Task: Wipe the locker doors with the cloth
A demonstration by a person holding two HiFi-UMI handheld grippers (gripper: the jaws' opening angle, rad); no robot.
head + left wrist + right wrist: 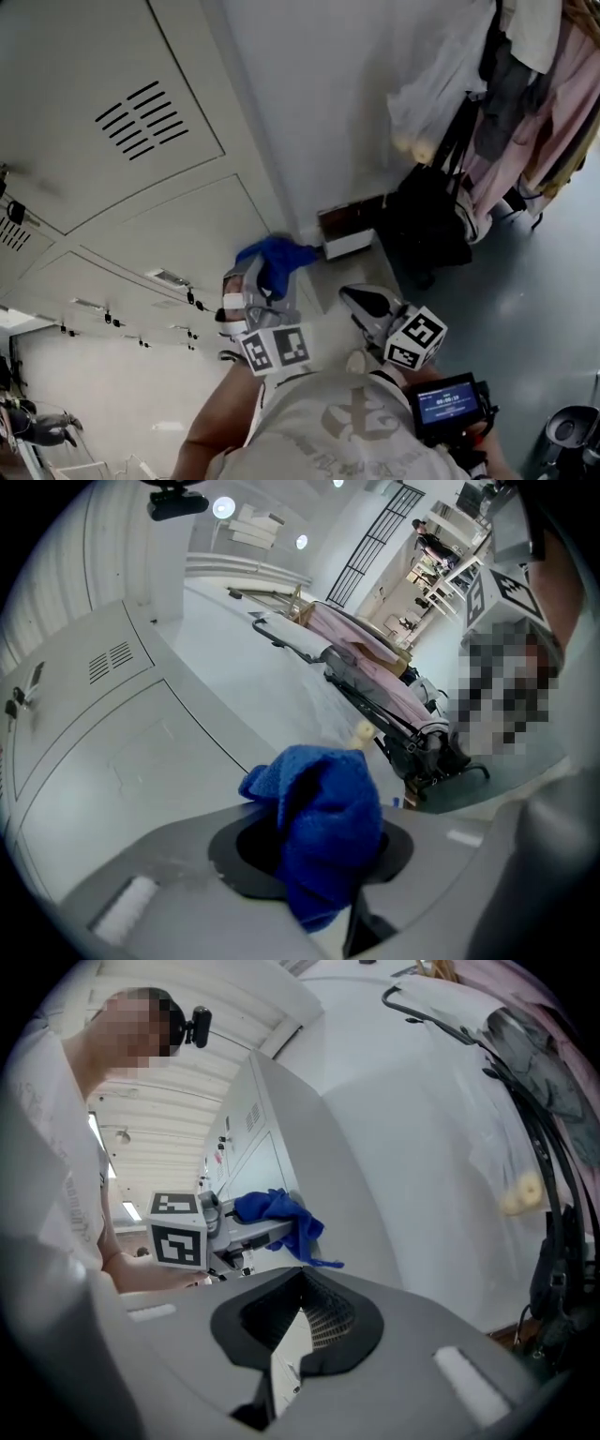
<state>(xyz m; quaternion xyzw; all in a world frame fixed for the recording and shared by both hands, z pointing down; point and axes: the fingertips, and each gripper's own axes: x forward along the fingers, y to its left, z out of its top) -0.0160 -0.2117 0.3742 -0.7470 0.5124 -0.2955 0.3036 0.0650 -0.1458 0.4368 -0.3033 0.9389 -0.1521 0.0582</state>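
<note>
Blue cloth (323, 813) inside left gripper (315, 869)

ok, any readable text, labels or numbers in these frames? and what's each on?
Nothing can be quoted with confidence.
Small device screen: lit characters, too blurred to read.
Shirt print: emblem and a line of lettering, too blurred to read.
Left marker cube, right marker cube: square code patterns only, no words.
Locker doors: no readable label.

The head view looks steeply down along the locker doors (141, 187), while each gripper view sits close behind its own jaws, all three sharing the blue cloth (277, 258).
</note>
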